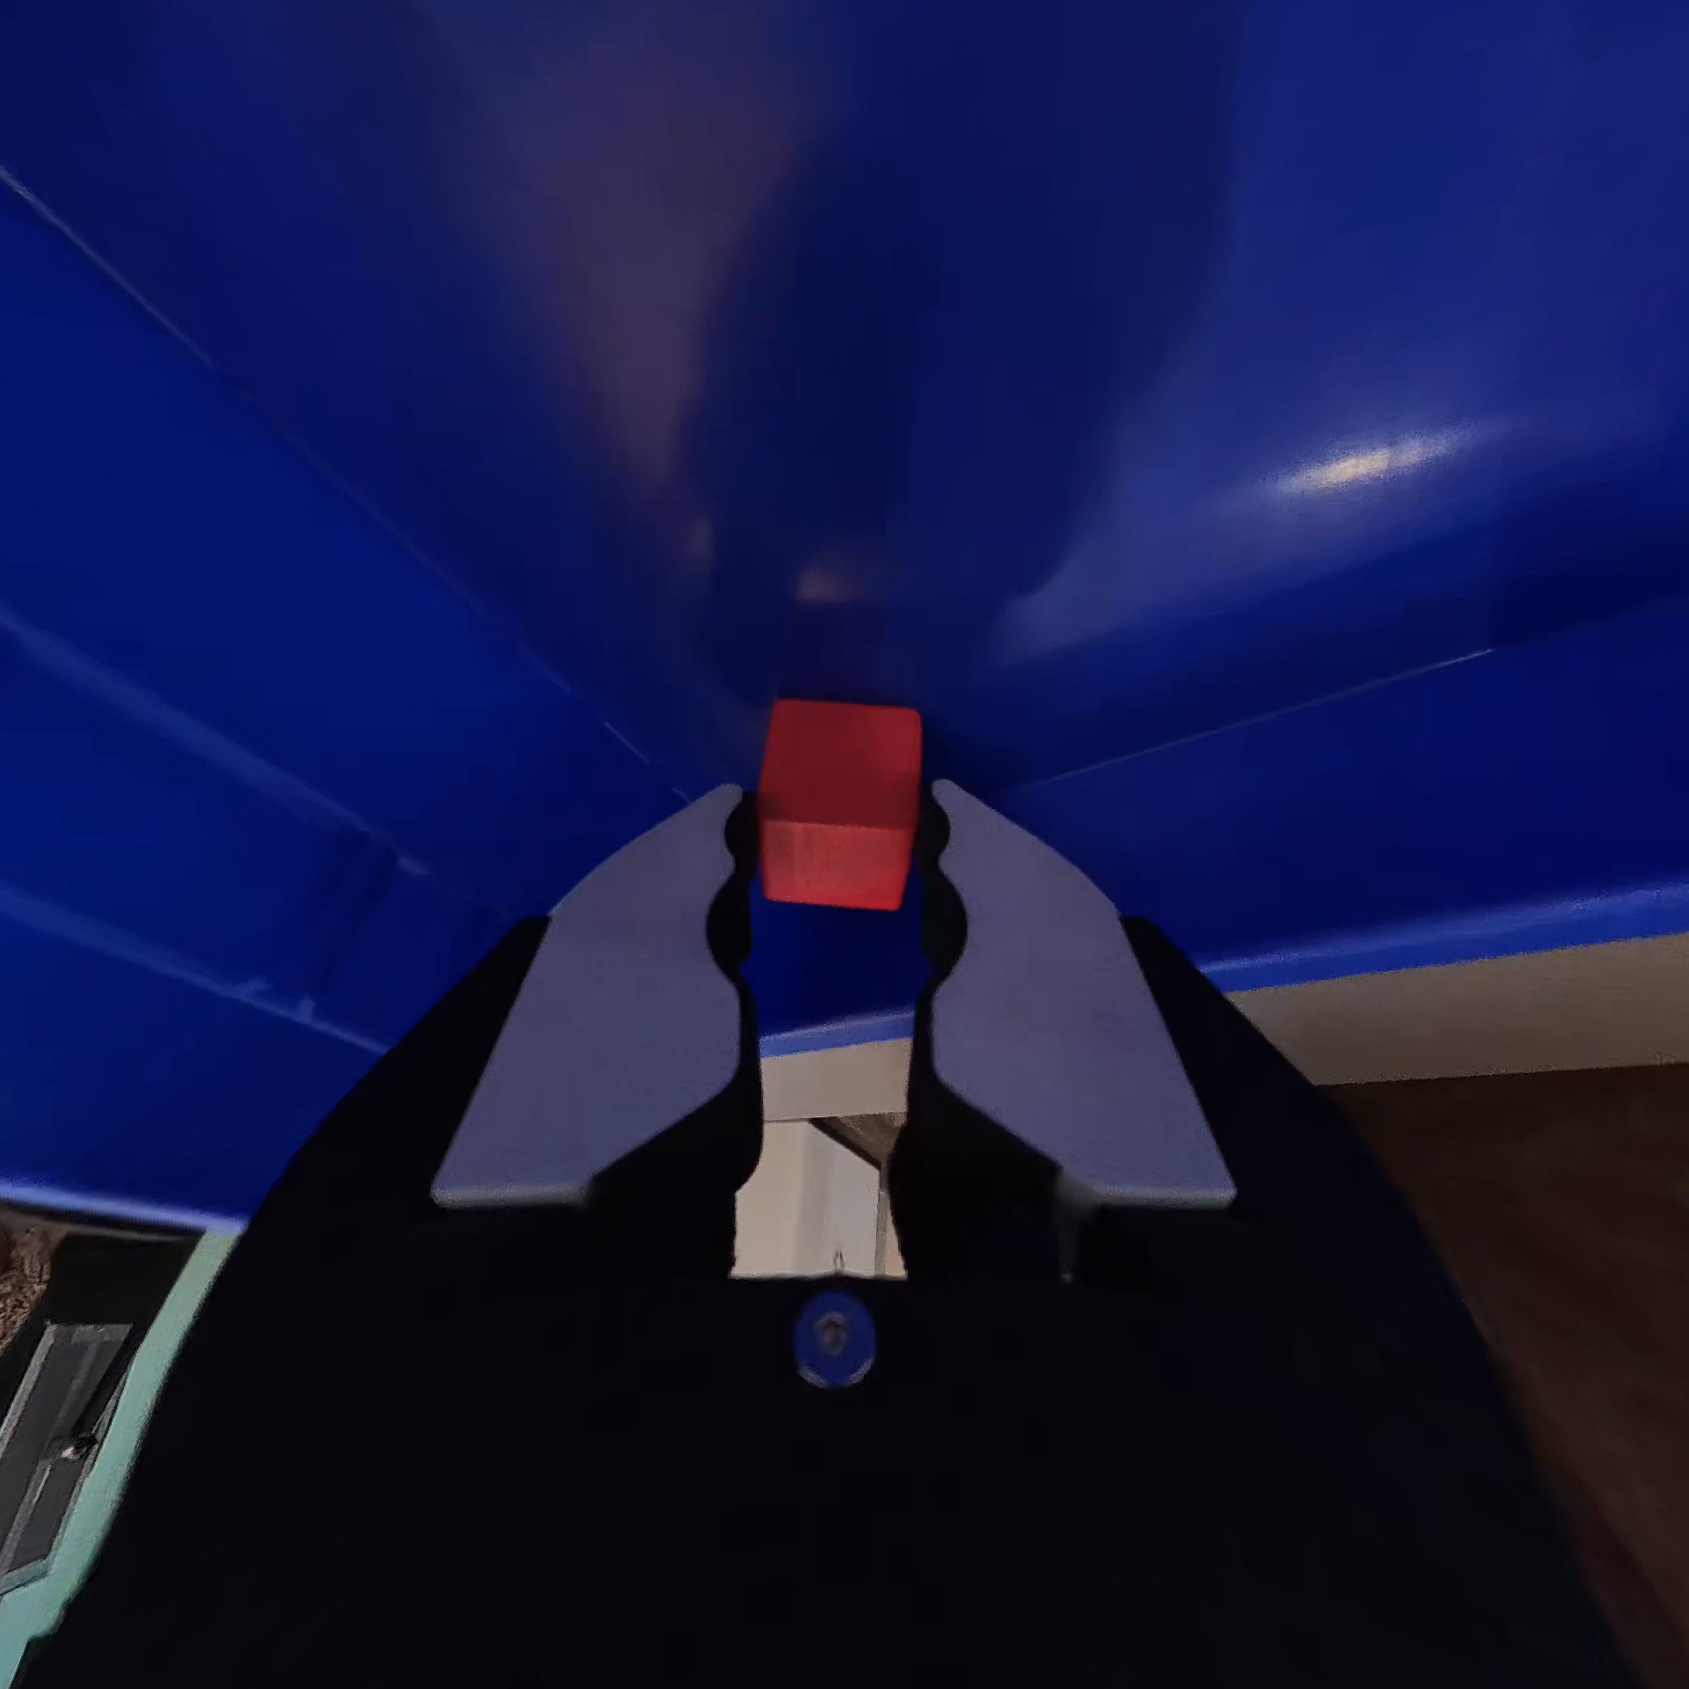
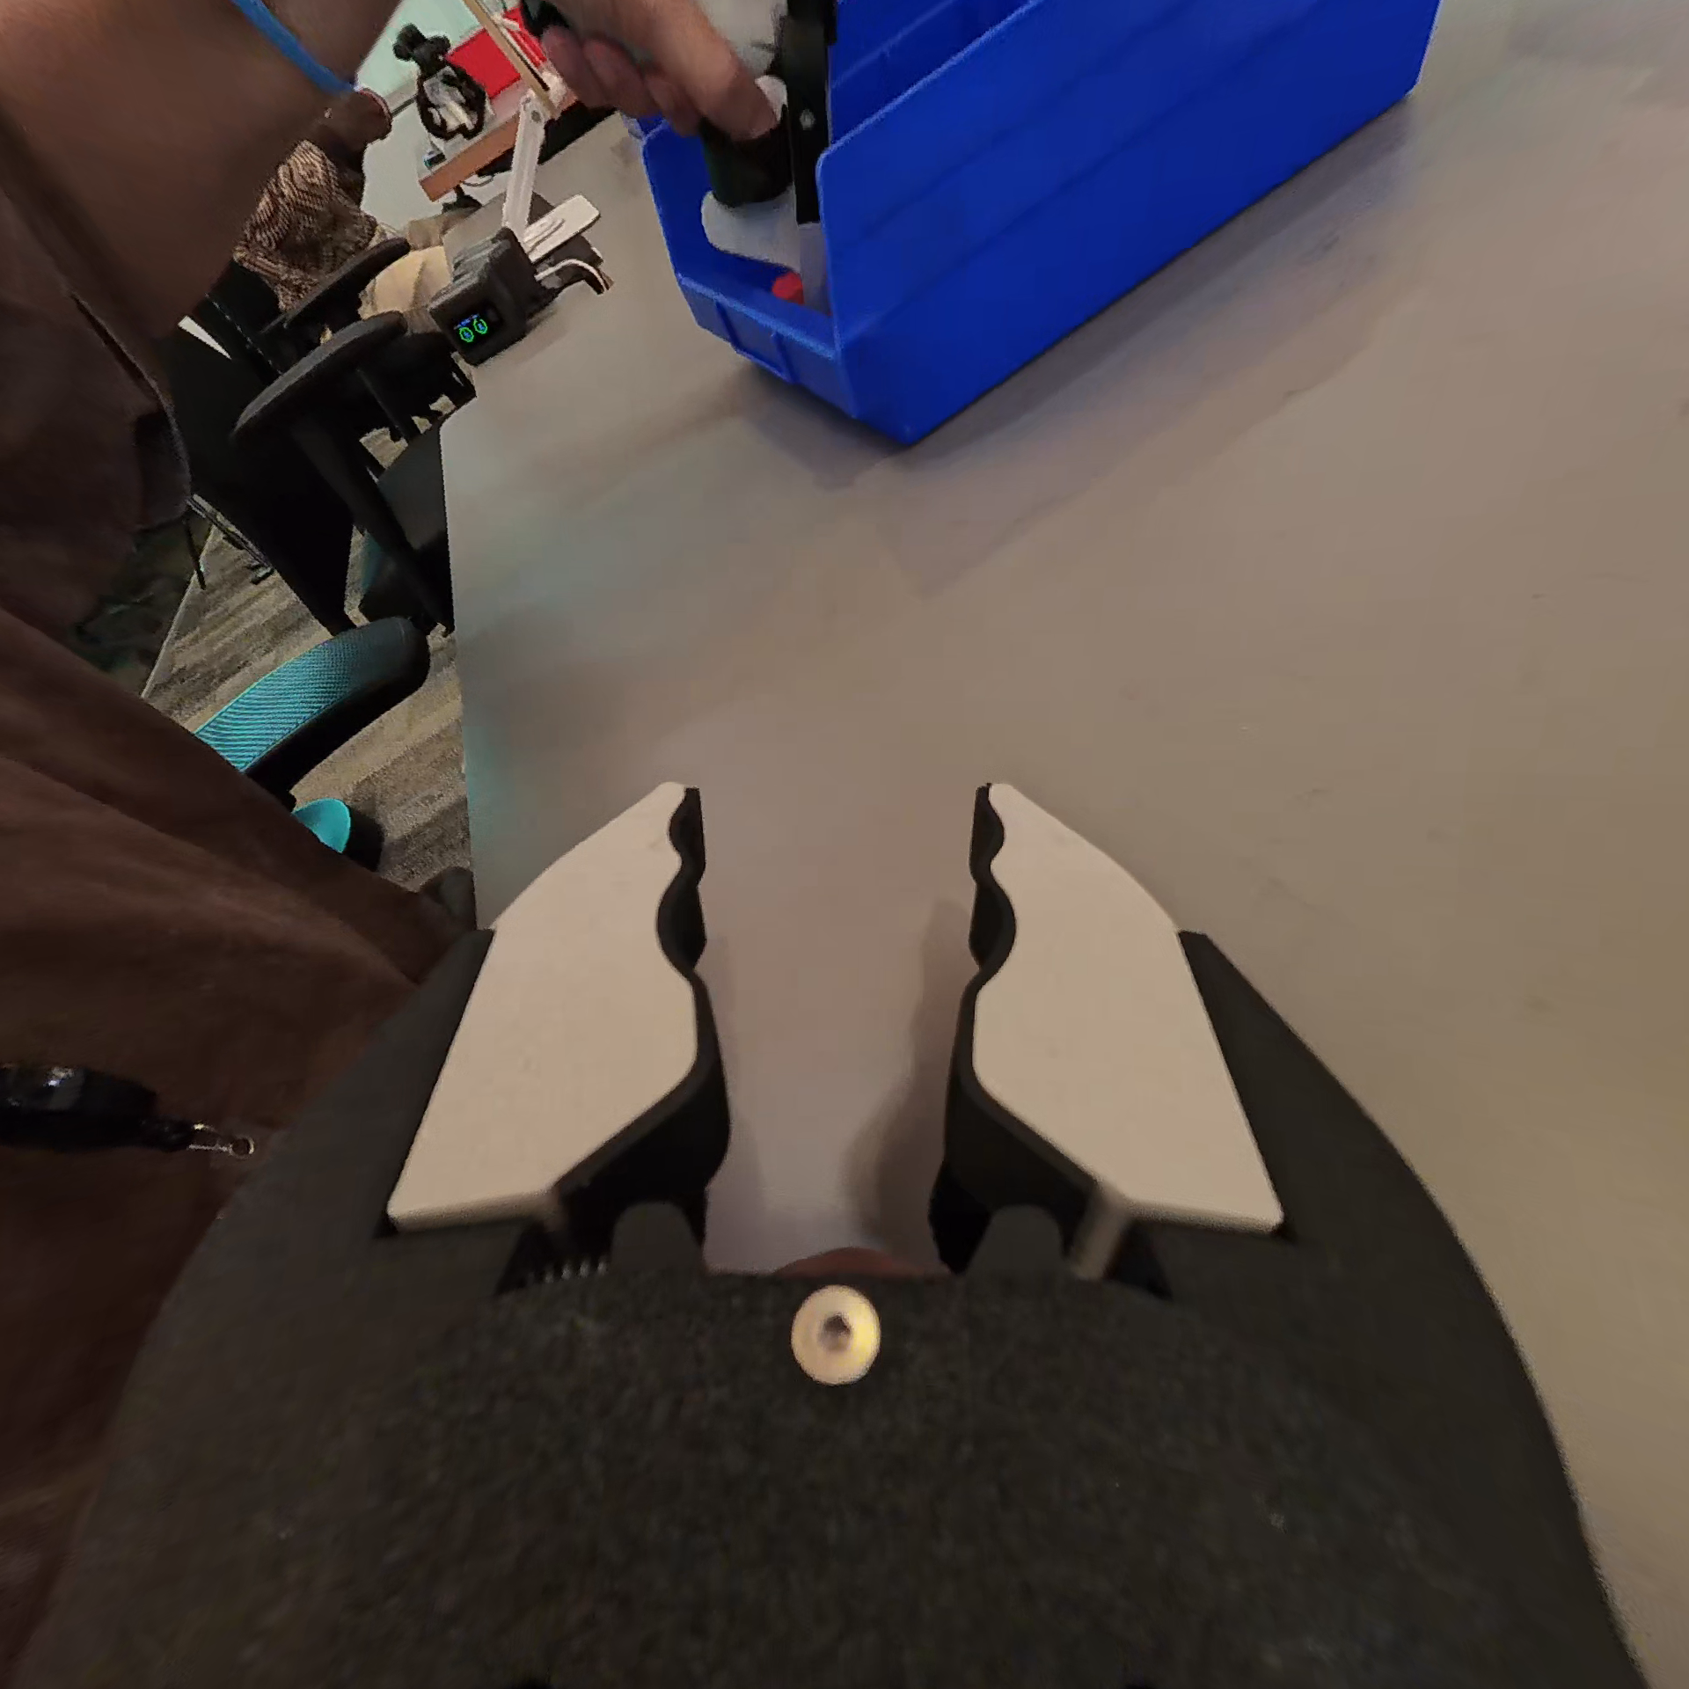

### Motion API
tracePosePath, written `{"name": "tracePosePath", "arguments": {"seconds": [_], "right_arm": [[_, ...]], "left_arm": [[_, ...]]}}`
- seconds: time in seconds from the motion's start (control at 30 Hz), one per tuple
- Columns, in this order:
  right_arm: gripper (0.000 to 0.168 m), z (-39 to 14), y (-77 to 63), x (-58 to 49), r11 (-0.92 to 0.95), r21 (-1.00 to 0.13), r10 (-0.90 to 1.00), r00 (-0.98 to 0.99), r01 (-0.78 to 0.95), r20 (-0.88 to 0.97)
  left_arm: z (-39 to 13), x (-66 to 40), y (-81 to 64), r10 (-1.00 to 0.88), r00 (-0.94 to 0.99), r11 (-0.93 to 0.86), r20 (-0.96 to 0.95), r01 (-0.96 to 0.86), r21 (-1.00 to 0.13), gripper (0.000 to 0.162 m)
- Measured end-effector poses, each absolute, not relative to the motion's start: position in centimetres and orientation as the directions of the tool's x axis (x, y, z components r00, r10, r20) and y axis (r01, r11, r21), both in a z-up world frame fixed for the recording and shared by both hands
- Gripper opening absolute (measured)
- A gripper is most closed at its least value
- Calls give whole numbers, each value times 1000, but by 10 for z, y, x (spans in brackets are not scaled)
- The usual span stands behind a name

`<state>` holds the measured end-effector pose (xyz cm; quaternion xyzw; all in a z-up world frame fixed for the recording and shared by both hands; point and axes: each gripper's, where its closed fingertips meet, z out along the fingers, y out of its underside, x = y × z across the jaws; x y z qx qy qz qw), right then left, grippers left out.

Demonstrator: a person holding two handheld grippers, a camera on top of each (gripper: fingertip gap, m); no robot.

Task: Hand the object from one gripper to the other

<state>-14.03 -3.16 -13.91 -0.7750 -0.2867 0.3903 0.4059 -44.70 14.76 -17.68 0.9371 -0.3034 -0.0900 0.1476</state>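
Cube (image 1: 836, 804) sits between left gripper (image 1: 836, 813) fingertips inside blue bin (image 1: 366, 548); jaws flank it closely, firm contact unclear (slim gaps show). Right gripper (image 2: 836, 804) open, empty, over table (image 2: 1280, 640), well apart from bin. Left nearer; cube roughly equal-sided, no long axis.

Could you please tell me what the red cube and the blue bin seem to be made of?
The red cube looks like painted wood or matte plastic: flat faces, crisp edges, no shine; which of the two is unclear. The blue bin appears to be glossy moulded plastic: bright highlights streak its inner wall, and it has thin walls with moulded ridges.
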Motion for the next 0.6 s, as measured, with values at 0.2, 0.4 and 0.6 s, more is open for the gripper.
{"name": "tracePosePath", "arguments": {"seconds": [0.2, 0.4, 0.6], "right_arm": [[56, -129, -18, -130, -433, -895, 773, 556, 109, -306], [56, -87, 24, -121, -133, -972, 829, 559, 196, 0], [54, -26, 61, -142, 131, -955, 853, 460, 264, 245]], "left_arm": [[-122, -398, 159, -579, 786, -813, 214, -577, -80, 33], [-40, -293, 129, -519, 318, -828, 793, -415, -376, 33], [-7, -198, 86, -264, -135, -811, 955, -504, -296, 33]]}}
